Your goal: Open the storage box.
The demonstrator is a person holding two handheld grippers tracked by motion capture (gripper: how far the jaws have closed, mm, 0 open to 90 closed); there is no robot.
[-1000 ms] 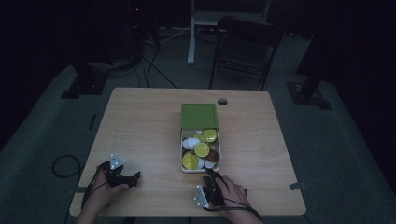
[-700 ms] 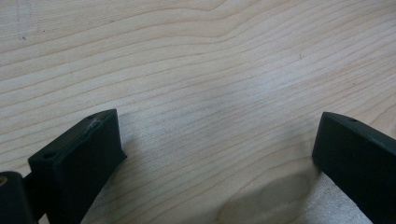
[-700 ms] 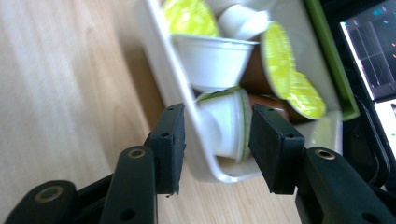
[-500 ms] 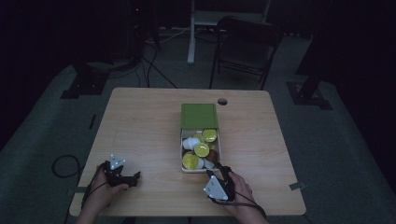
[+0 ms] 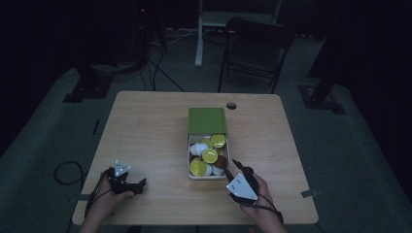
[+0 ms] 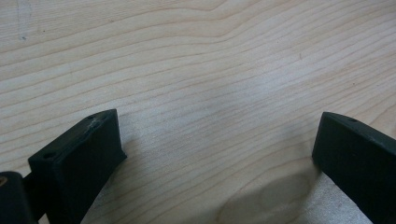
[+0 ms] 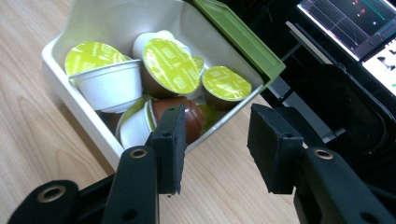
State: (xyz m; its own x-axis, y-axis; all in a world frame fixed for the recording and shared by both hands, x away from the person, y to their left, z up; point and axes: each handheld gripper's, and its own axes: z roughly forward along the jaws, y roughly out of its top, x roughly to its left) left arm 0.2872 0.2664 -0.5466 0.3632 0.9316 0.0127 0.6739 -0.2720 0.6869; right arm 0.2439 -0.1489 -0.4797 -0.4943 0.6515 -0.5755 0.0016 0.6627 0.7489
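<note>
- The right gripper [image 5: 232, 170] has lifted from the table's near edge and swung toward the white box [image 5: 192, 175] of capsules [image 5: 210, 156]; its jaws stand apart, empty, just beside the box's near right corner.
- The left gripper [image 5: 138, 184] stays at near left, jaws wide, empty.
- The box sits mid-table [image 5: 145, 131], unmoved.

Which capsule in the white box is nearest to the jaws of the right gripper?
The brown capsule at the box's near corner. It lies on its side just behind the right gripper's jaws, while the others show yellow-green lids or white bodies farther in.
</note>
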